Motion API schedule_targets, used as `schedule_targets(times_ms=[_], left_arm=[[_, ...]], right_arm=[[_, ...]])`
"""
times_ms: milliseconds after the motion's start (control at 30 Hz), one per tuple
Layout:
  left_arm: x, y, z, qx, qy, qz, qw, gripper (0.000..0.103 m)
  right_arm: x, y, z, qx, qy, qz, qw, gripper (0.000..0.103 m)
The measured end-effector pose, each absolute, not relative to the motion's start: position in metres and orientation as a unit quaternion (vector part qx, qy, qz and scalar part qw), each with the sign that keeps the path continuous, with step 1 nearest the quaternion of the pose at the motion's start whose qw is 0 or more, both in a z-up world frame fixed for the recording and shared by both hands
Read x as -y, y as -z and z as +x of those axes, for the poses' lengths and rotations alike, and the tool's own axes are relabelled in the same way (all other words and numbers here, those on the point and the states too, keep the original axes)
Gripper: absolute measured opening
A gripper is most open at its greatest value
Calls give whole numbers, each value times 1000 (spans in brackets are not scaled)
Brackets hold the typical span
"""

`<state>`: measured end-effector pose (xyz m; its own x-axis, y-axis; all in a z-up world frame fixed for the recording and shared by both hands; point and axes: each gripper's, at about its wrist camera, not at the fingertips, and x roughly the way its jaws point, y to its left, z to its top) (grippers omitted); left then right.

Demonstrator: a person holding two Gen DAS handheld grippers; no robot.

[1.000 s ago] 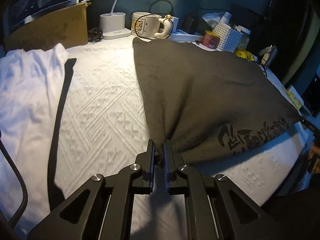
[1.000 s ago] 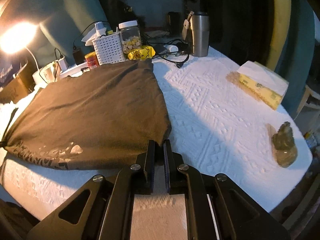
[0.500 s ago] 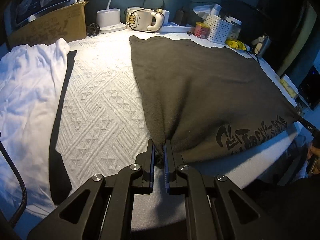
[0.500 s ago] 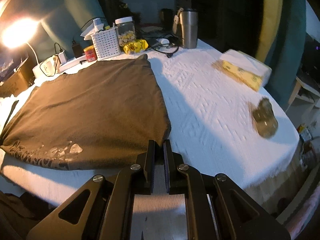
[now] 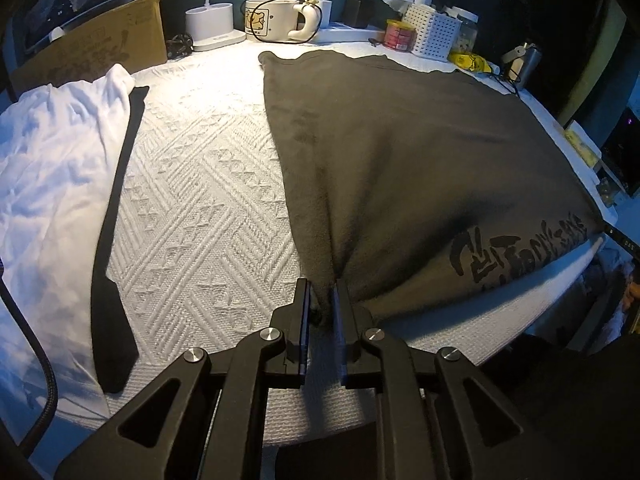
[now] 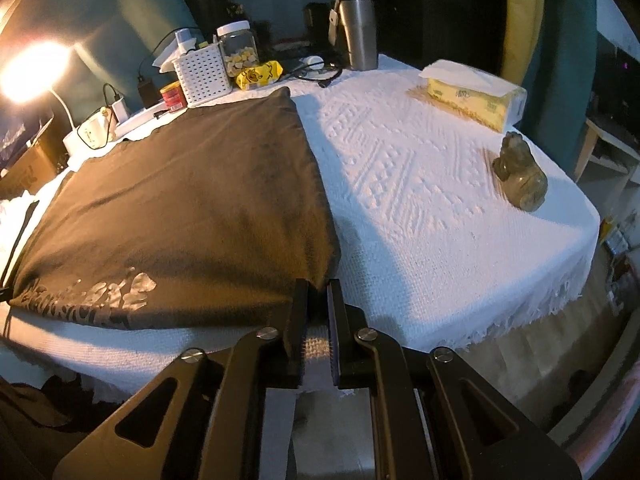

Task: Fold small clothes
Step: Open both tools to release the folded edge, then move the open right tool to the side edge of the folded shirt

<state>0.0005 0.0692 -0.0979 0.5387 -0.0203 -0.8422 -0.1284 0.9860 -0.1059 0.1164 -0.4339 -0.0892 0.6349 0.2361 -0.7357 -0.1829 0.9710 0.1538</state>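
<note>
Your dark grey T-shirt (image 5: 400,168) lies spread on the white textured tablecloth (image 5: 200,208), printed edge nearest you. The left gripper (image 5: 322,300) has just been opening, the near-left corner bunched between its jaws. The right gripper (image 6: 318,300) pinches the near-right corner. If the left lets go early, the near edge could sag unevenly.

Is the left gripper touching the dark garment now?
Touching. The left wrist view shows a bunched corner of the dark garment between the fingers of the left gripper, whose jaws have just been opening a little.
</note>
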Motion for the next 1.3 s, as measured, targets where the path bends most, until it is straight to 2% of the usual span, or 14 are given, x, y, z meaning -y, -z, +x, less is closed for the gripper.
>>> schedule_targets(times_ms=[67, 300, 433, 467, 667, 867, 933, 967, 1033, 1067, 1100, 1233, 1267, 1300], left_arm=[[-71, 95, 2, -479, -35, -73, 874, 16], [-79, 84, 13, -475, -56, -44, 877, 16], [-88, 80, 25, -469, -69, -42, 879, 16], [-89, 79, 30, -467, -70, -42, 881, 16], [-89, 79, 60, -460, -58, -41, 885, 16], [-90, 81, 87, -463, -52, -49, 883, 16], [-90, 80, 95, -460, -47, -51, 885, 16], [-90, 79, 98, -458, -44, -51, 886, 19], [-89, 76, 105, -450, -39, -52, 891, 33], [-90, 75, 109, -445, -35, -54, 893, 45], [-90, 73, 113, -440, -31, -57, 896, 50], [-90, 70, 122, -430, -19, -61, 900, 50], [-90, 69, 123, -429, -18, -61, 901, 50], [-90, 68, 123, -427, -16, -60, 902, 50]], right_arm=[[435, 89, 116, -414, -118, 37, 902, 9], [434, 88, 120, -428, -116, 29, 896, 11], [430, 86, 125, -438, -99, 4, 893, 26], [429, 85, 126, -440, -96, -1, 893, 27], [420, 80, 129, -443, -87, -36, 892, 27], [426, 73, 137, -445, -81, -21, 892, 28], [430, 71, 140, -446, -71, -12, 892, 43], [432, 70, 141, -446, -65, -10, 893, 44], [434, 69, 143, -448, -54, -11, 892, 45], [434, 68, 142, -448, -50, -10, 892, 45], [435, 66, 142, -448, -43, -7, 893, 45], [439, 62, 137, -450, -32, 26, 892, 47], [440, 63, 135, -453, -35, 39, 890, 50], [439, 64, 133, -456, -37, 47, 888, 57]])
